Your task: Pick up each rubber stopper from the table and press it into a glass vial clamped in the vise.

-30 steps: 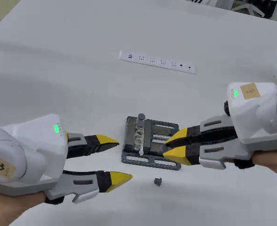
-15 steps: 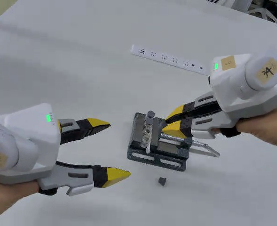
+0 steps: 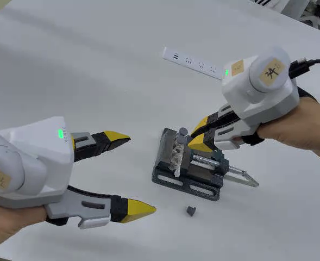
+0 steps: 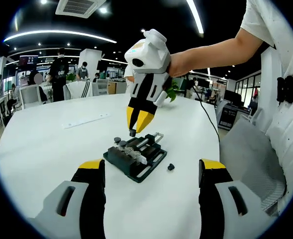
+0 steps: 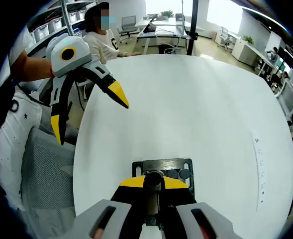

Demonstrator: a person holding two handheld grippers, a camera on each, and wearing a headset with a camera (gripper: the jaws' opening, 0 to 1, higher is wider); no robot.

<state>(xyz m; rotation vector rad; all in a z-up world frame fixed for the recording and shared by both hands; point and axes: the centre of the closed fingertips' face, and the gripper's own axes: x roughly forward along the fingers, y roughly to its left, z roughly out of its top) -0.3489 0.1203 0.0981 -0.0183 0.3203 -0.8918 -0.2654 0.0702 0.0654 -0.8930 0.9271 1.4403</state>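
The right tool is clenched on a small, dark grey rubber stopper just above the clear glass vials in the vise. A second stopper lies on the worktop near the vise. The left tool gapes wide, released.

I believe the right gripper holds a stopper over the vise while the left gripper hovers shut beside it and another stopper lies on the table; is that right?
Not quite: the head view shows the left gripper open, fingers wide apart. The right gripper does hold a stopper over the vise, and a loose stopper lies on the table.
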